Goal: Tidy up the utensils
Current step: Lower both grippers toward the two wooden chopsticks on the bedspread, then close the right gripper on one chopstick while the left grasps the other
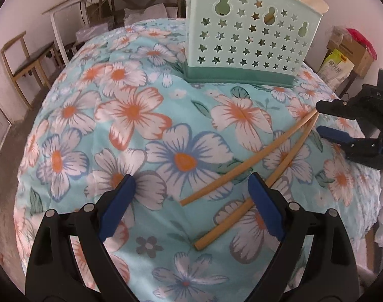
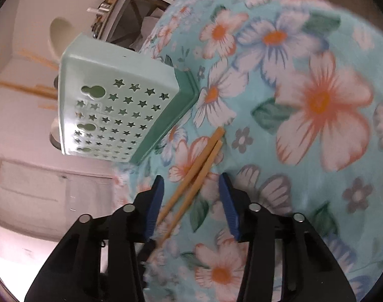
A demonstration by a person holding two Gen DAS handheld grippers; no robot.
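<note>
Though tilted, right gripper [image 2: 191, 196] astride chopsticks [image 2: 199, 168]

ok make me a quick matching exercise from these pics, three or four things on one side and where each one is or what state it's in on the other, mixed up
Things:
1. chopsticks
2. utensil holder
3. left gripper
4. right gripper

Places or states:
A. standing upright at the far side of the floral cloth
B. open over bare cloth, nothing between its jaws
C. lying loose on the cloth, one crossed over the other
D. jaws either side of the wooden pair, pads not yet pressing

Pairs: 1-C, 2-A, 3-B, 4-D
</note>
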